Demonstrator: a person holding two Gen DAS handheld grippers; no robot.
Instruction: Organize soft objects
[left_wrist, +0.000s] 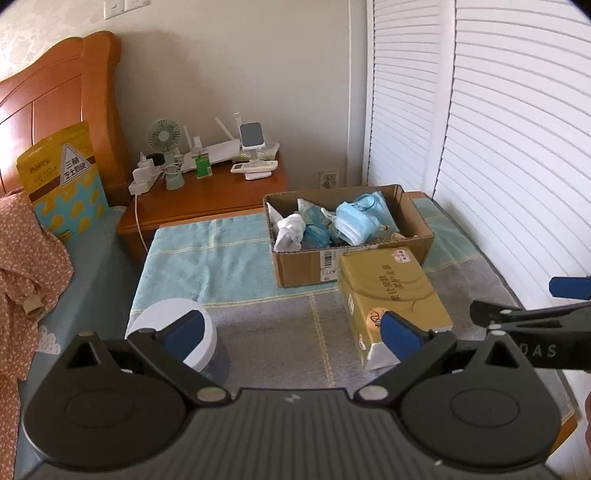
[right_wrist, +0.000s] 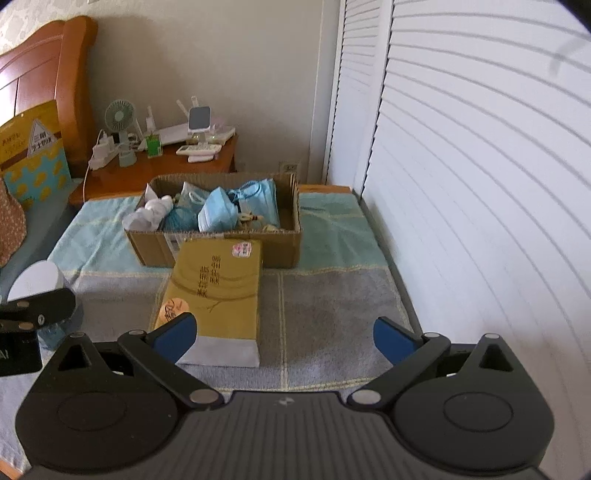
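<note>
An open cardboard box (left_wrist: 417, 236) (right_wrist: 288, 236) stands on a blue and grey towel and holds soft things: blue face masks (left_wrist: 354, 221) (right_wrist: 218, 212), a white cloth (left_wrist: 290, 230) (right_wrist: 151, 214) and blue bags. A gold tissue pack (left_wrist: 391, 295) (right_wrist: 218, 291) lies in front of the box. A white round lidded container (left_wrist: 173, 325) (right_wrist: 35, 280) stands at the left. My left gripper (left_wrist: 291, 332) is open and empty above the towel. My right gripper (right_wrist: 284, 336) is open and empty near the tissue pack; it also shows at the right edge of the left wrist view (left_wrist: 532, 302).
A wooden nightstand (left_wrist: 221, 188) (right_wrist: 166, 166) behind the towel carries a small fan (left_wrist: 164, 136), a router and remotes. A wooden headboard (left_wrist: 55, 85), a yellow bag (left_wrist: 62, 184) and a pink dotted garment (left_wrist: 26, 266) are at the left. White louvred doors (right_wrist: 461, 184) close off the right.
</note>
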